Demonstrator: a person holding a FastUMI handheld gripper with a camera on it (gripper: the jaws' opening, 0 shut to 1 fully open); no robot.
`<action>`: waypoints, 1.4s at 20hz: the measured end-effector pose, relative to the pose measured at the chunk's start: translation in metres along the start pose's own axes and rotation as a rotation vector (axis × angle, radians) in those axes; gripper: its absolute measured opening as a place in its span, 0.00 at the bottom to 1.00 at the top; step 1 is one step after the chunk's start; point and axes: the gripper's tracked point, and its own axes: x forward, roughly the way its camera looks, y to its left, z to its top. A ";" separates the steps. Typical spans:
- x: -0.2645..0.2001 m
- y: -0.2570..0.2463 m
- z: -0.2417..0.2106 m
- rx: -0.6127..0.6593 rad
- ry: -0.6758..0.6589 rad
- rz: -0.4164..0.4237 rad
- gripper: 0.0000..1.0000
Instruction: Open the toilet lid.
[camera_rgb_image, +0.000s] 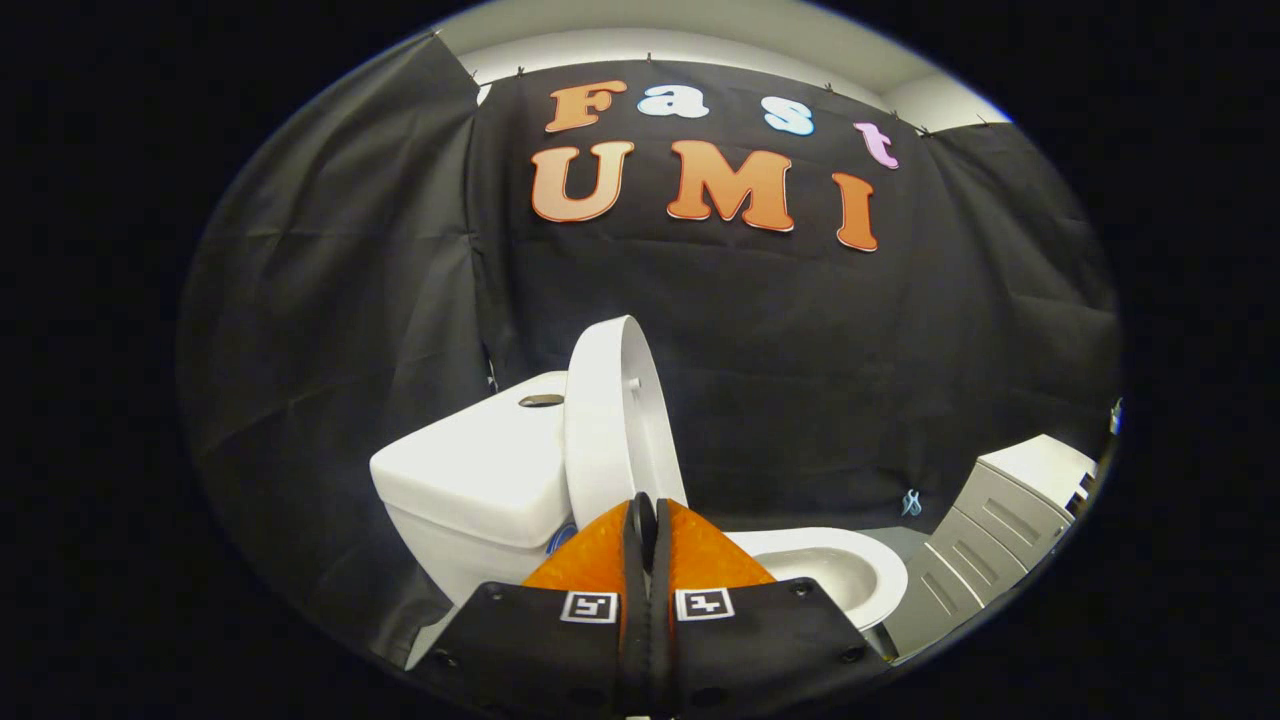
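Since the toilet lid (612, 420) is already raised upright against the cistern (480, 470) at frame centre, it should be left resting there and drawn away from gently. The tongs (648, 520) are clenched on nothing, just below the lid, with the bowl (850, 570) seen lower right.

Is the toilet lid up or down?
Up. The lid stands nearly upright against the tank, and the bowl is uncovered. The fingers are closed together just before it, holding nothing.
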 end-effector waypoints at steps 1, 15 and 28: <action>0.001 -0.001 -0.001 0.008 -0.003 0.000 0.08; 0.008 0.017 0.010 -0.081 -0.029 0.033 0.54; -0.042 -0.012 0.060 -0.007 -0.132 0.062 0.98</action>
